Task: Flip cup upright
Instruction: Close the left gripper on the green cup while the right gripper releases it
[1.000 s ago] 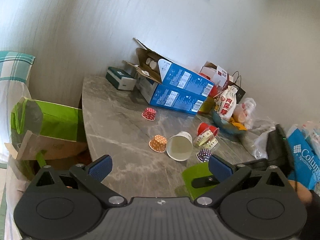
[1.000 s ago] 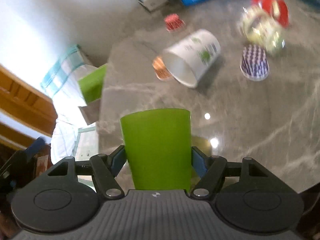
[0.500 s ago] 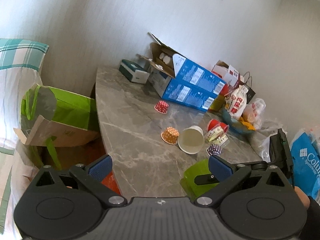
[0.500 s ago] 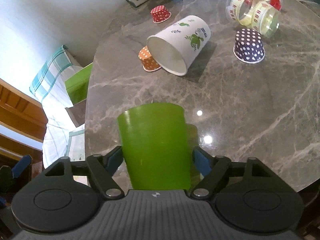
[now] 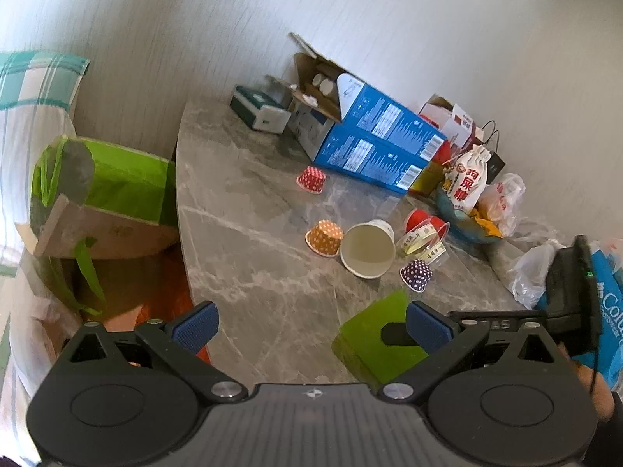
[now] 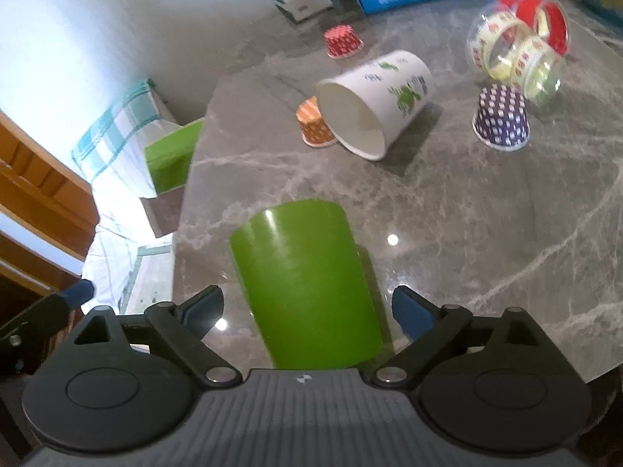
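A green plastic cup sits on the grey marble table near its front edge, tilted, between the fingers of my right gripper. The jaws are open and stand clear of the cup on both sides. The cup also shows in the left wrist view, with the right gripper's finger beside it. My left gripper is open and empty above the table's front left edge. A white paper cup with green prints lies on its side further back; it also shows in the left wrist view.
Small upside-down cupcake liners: orange, red, purple dotted. A clear plastic cup lies on its side. Blue boxes, a small green-white box and snack bags stand at the back. A green bag sits left of the table.
My right gripper has opened and let go of the green cup, which now rests on the table. The left gripper has drawn back and up a little.
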`<act>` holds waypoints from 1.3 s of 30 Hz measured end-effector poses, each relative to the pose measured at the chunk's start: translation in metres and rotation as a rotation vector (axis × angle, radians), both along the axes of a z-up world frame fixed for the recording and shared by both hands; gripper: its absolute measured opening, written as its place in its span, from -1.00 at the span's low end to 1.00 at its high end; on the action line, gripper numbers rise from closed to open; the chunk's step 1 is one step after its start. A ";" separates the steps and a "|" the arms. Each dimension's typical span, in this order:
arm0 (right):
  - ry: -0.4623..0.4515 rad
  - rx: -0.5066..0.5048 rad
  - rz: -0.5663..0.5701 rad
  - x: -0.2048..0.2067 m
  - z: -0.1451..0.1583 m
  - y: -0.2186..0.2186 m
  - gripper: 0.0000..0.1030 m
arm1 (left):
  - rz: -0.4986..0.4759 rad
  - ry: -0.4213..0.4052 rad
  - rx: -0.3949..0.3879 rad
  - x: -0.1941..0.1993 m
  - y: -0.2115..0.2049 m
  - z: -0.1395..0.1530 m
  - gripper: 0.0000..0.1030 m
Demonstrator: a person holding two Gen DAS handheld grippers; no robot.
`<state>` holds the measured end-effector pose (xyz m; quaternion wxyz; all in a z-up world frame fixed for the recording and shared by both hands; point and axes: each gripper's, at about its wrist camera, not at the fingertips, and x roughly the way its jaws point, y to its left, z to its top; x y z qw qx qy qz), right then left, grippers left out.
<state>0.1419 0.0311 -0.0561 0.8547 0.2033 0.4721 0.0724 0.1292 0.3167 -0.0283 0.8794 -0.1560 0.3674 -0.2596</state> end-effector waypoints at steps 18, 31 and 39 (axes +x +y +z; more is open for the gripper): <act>-0.216 -0.054 -0.096 -0.099 0.016 -0.069 0.98 | 0.046 0.390 0.086 0.032 -0.119 -0.024 0.91; -0.270 0.101 -0.044 -0.109 -0.004 -0.097 0.98 | 0.201 0.485 0.193 0.043 -0.151 -0.043 0.80; -0.264 0.120 -0.020 -0.110 -0.012 -0.100 0.98 | 0.234 0.449 0.271 0.042 -0.160 -0.040 0.54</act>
